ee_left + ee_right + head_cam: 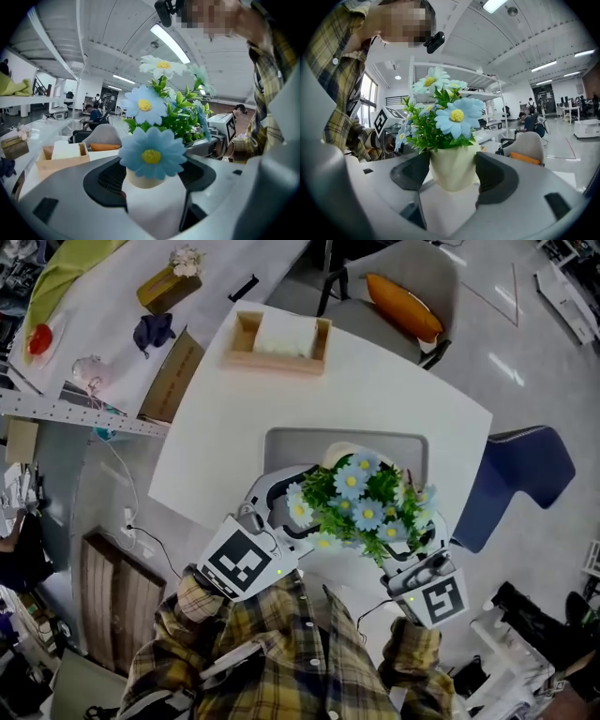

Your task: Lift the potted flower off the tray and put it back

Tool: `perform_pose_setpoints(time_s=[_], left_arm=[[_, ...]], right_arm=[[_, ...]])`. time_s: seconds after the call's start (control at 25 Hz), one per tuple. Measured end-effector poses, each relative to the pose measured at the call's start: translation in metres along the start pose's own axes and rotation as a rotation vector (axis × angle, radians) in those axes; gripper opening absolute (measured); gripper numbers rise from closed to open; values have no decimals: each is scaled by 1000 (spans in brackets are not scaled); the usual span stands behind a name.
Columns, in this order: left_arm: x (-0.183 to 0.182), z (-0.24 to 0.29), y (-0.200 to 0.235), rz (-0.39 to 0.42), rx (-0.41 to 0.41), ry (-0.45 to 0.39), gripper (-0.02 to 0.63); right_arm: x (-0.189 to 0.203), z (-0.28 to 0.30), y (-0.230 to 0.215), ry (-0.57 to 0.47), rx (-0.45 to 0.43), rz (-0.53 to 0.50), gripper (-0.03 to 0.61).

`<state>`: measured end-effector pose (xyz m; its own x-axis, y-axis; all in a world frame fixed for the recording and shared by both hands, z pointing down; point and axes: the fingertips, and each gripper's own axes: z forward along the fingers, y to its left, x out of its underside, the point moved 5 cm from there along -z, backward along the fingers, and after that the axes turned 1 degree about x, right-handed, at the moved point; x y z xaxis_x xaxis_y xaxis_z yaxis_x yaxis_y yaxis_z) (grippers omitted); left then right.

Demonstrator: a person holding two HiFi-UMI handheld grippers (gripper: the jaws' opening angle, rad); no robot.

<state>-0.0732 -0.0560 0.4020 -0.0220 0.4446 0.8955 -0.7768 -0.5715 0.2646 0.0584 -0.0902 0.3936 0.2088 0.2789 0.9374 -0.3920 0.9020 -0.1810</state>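
Potted flower (361,501) gripped from both sides: left gripper (151,182) jaws closed on its cream pot, right gripper (452,172) jaws likewise. Held up close to plaid shirt (281,652), over near edge of grey tray (281,442) on white table (225,427).

The person wears a long-sleeved flannel shirt (281,652) in yellow, brown and dark-blue plaid, fastened with small pale buttons. A small black camera (434,41) is mounted at the head. The left gripper (291,512) and the right gripper (417,549) have smooth, rounded shells of white to pale-grey plastic. Each carries a white cube printed with black square markers, the left cube (239,563) and the right cube (441,599), with a tiny green light glowing beside it. The jaw pads (494,178) are dark grey and curved; those on the left gripper look finely ribbed.
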Motion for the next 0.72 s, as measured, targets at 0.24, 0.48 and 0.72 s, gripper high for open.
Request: perform_pose_setpoints(time_s=[0.24,0.48,0.72], left_arm=[[-14,-3,-16,1,-4,6,328],[16,6,-10,-13,-23,-16,330],[9,5,-14,-32,-34,8,330]], right_arm=[[-11,-17,4,14,1,16,307],[22,-7,3,16,12,42,305],[14,-11,4,51,18,18,304]])
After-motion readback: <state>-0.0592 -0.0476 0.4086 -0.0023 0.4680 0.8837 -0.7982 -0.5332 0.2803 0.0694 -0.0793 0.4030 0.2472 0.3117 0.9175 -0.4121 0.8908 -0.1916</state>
